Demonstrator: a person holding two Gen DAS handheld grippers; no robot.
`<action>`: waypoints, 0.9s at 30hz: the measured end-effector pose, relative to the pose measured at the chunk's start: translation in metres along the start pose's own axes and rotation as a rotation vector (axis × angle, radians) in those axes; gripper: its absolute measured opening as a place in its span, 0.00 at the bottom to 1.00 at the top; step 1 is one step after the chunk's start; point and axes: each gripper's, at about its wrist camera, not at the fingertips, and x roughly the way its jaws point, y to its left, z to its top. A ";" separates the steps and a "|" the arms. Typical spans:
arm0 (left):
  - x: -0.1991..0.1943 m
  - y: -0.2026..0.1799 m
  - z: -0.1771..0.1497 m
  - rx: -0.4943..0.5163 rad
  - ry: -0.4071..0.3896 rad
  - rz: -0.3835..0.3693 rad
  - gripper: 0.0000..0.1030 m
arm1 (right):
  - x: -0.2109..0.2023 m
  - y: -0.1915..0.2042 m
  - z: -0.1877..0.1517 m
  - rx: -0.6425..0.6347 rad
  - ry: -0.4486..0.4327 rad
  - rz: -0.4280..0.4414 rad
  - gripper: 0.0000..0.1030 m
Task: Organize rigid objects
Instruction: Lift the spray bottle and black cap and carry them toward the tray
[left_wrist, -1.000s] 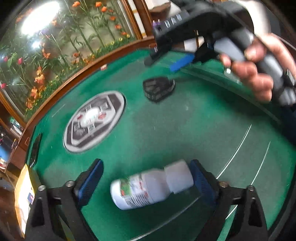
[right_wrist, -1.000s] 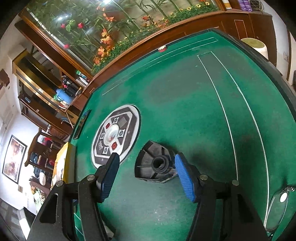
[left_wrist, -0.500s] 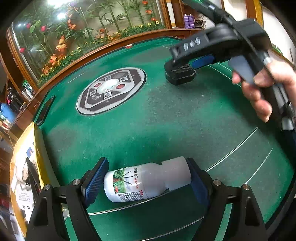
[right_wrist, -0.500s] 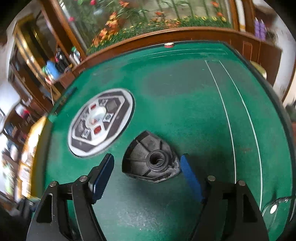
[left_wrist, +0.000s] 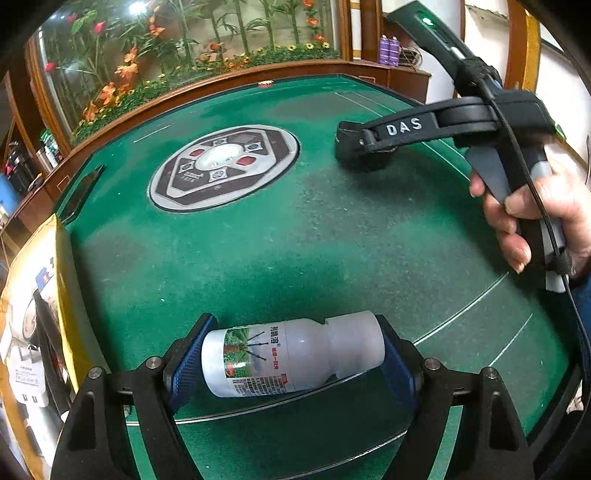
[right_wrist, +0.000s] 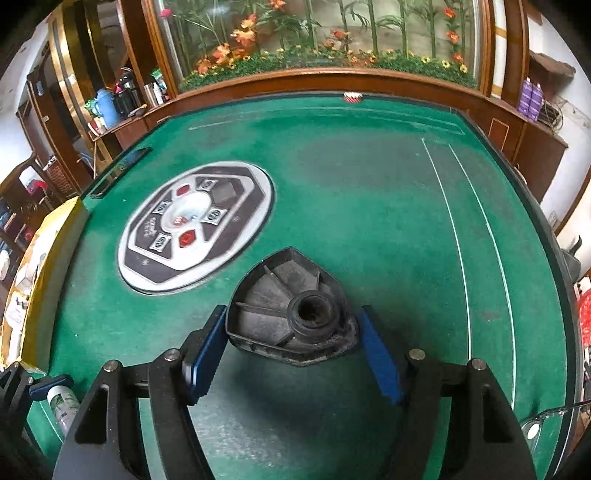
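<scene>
The left gripper (left_wrist: 291, 363) holds a white bottle (left_wrist: 295, 356) lengthwise, one pad on its base and the other on its cap, low over the green table (left_wrist: 295, 240). Whether the bottle is lifted clear or its side rests on the felt cannot be told. That pickup looks done.

Farther out and to the right, the right gripper (right_wrist: 291, 350) straddles a black plastic part (right_wrist: 291, 314) that lies flat on the felt with its ribbed side and socket up. Its jaws have just been closing, with the part between them. The left pad is at the part's edge; the right pad seems to stand a little apart from it, so this grasp looks not yet made. From the left wrist view a hand (left_wrist: 535, 218) grips that tool's handle.

Beyond both lies the round control panel (right_wrist: 195, 225) set into the table's middle, and the far felt is bare except for a small striped object (right_wrist: 352, 96) at the far rim. No bin or tray for sorting is in view, so where the two things are to go cannot be told. By my judgement the task is early: one thing held, one about to be gripped, neither placed.
</scene>
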 end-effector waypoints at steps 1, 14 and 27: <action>-0.001 0.002 0.000 -0.012 -0.005 0.002 0.84 | -0.002 0.001 0.000 -0.003 -0.004 0.008 0.67; -0.004 0.004 0.003 -0.043 -0.027 0.106 0.84 | -0.014 0.041 -0.010 -0.078 0.003 0.169 0.67; -0.008 0.005 0.003 -0.029 -0.045 0.162 0.84 | -0.014 0.046 -0.012 -0.089 -0.006 0.187 0.67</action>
